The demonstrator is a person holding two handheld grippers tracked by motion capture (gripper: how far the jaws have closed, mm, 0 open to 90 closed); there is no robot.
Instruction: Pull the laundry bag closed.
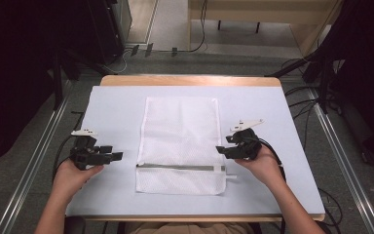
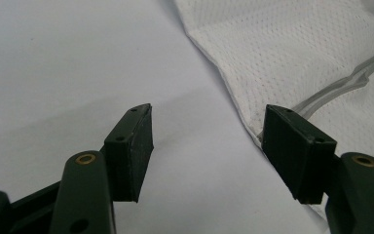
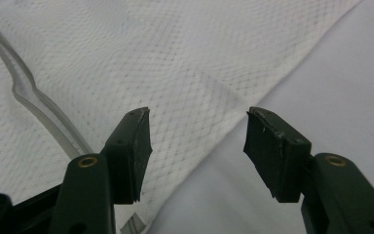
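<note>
A white mesh laundry bag (image 1: pixel 180 144) lies flat in the middle of the table, with a grey zipper (image 1: pixel 180 167) running across near its front end. My left gripper (image 1: pixel 118 156) is open, just left of the bag's left edge by the zipper. In the left gripper view the bag's edge (image 2: pixel 233 92) and the zipper (image 2: pixel 341 85) lie just beyond the right jaw. My right gripper (image 1: pixel 220 149) is open at the bag's right edge, above the zipper's end. The right gripper view shows the mesh (image 3: pixel 175 63) and the zipper (image 3: pixel 34 102) past the open jaws.
A pale sheet (image 1: pixel 112 112) covers the wooden table (image 1: pixel 190 80). Metal rails (image 1: pixel 34 156) run along both sides of the table, with cables (image 1: pixel 302 97) on the floor at right. Dark equipment stands at the far left and far right.
</note>
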